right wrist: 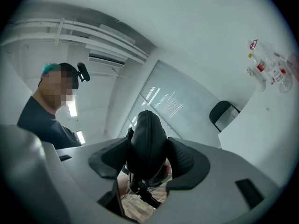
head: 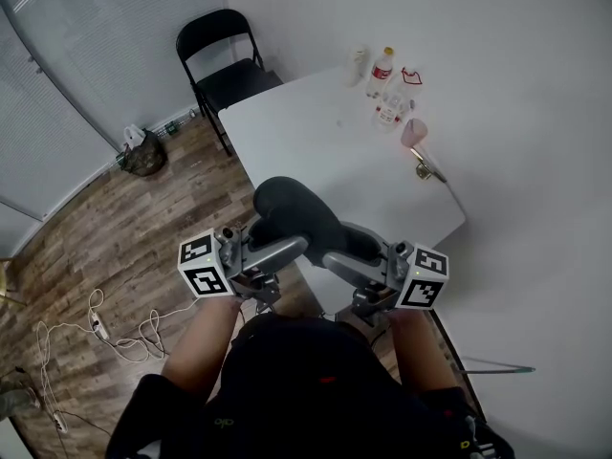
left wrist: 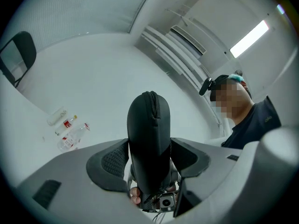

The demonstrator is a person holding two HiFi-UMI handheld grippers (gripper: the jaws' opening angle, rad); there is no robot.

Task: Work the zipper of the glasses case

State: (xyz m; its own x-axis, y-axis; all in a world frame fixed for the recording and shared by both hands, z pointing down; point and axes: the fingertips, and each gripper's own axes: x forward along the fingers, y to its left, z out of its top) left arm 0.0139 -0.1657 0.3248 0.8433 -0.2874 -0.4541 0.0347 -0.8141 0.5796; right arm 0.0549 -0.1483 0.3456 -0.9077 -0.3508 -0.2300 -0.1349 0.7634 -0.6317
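A white table (head: 316,132) stands along the plain white wall (head: 516,46), with a black folding chair (head: 222,60) at its far end. The wood-plank floor (head: 115,247) carries loose white cables (head: 100,328) and a dark bag (head: 143,154) near the blind-covered window (head: 86,46); a strip light (left wrist: 250,38) glows overhead

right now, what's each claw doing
left claw: closed on the black glasses case, held up off the table
right claw: closed on the same glasses case, at its other end
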